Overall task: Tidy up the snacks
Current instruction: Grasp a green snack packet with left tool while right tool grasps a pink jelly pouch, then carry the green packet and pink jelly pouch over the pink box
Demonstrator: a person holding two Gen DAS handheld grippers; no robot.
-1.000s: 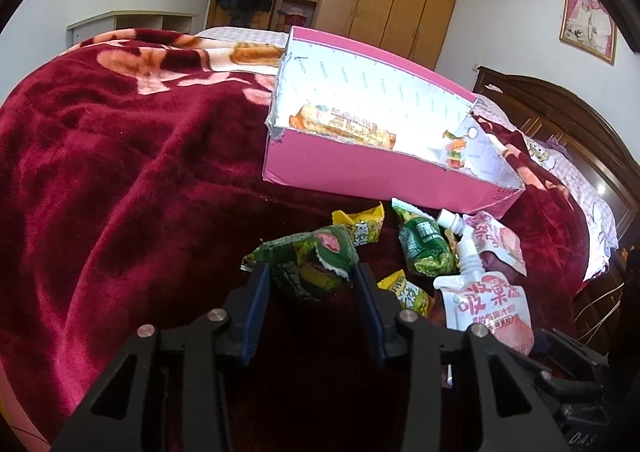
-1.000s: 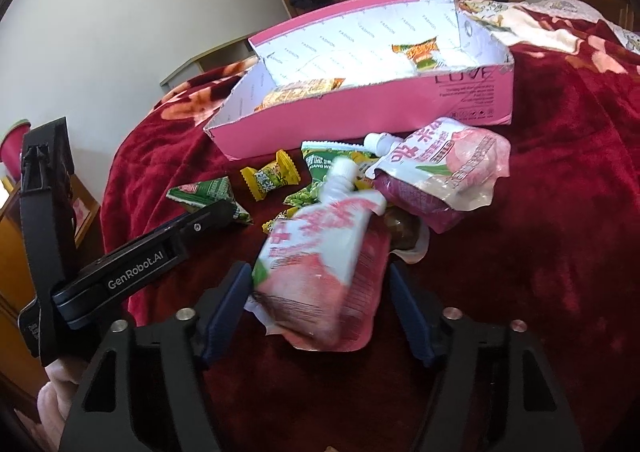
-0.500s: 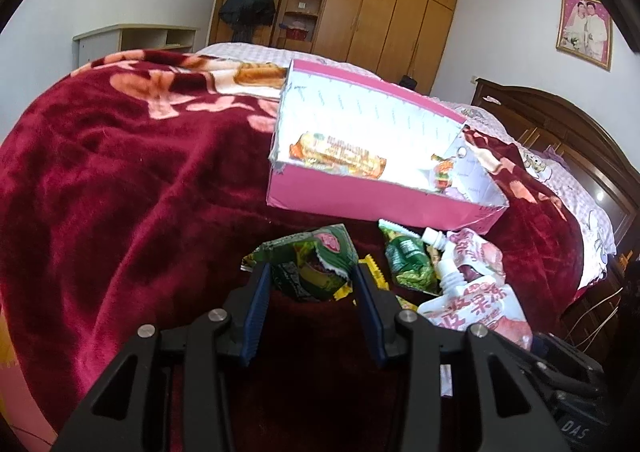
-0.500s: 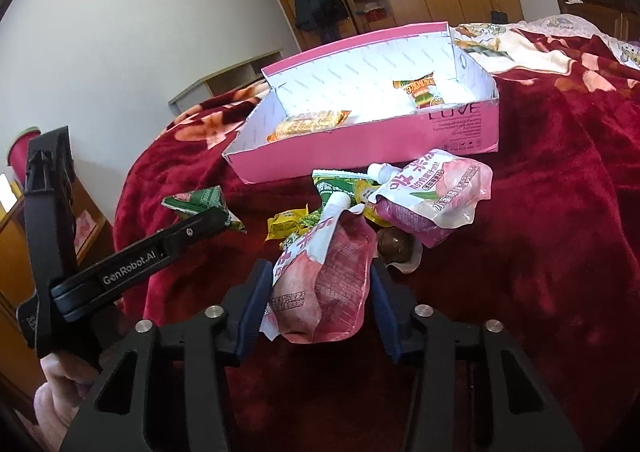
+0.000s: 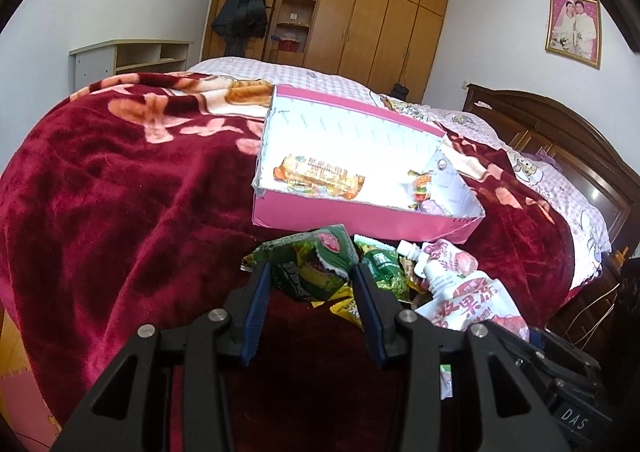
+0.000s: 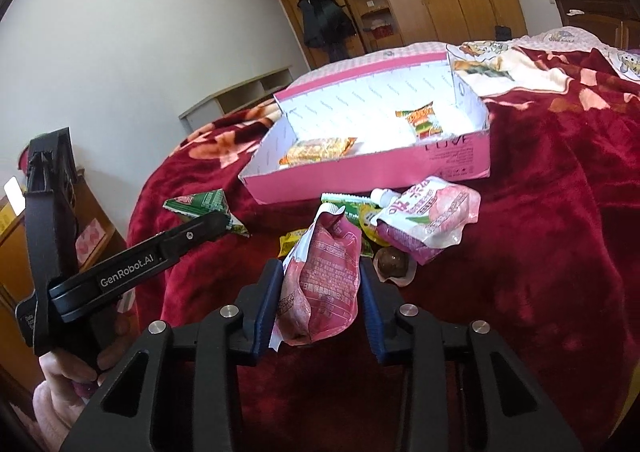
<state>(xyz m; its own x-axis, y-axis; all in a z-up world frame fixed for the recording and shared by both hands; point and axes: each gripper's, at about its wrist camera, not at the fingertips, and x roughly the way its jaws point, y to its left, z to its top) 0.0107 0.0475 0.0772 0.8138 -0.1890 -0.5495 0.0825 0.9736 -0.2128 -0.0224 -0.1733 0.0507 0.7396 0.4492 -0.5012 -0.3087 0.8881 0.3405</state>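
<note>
My left gripper (image 5: pixel 310 270) is shut on a crumpled green snack packet (image 5: pixel 316 268), held just above the red blanket in front of the pink box (image 5: pixel 360 226). In the right wrist view that packet (image 6: pixel 204 204) shows at the left gripper's tip. My right gripper (image 6: pixel 320 266) has its jaws closing, with the pads pressing a pink spouted pouch (image 6: pixel 320 284) that stands upright between them. The same pouch (image 5: pixel 476 304) appears low right in the left view. The box (image 6: pixel 360 174) holds an orange packet (image 6: pixel 316 150) and a small striped packet (image 6: pixel 420 120).
A pile lies on the blanket before the box: a second pink pouch (image 6: pixel 428 212), a green packet (image 5: pixel 384 272), yellow candies (image 6: pixel 292 240) and a brown ball (image 6: pixel 392 264). A person's hand (image 6: pixel 60 388) grips the left tool. A wooden headboard (image 5: pixel 560 140) rises at the right.
The right jaws closed onto the pink pouch and lifted it upright off the blanket. Both grippers rose a little; the left kept its hold on the green packet.
</note>
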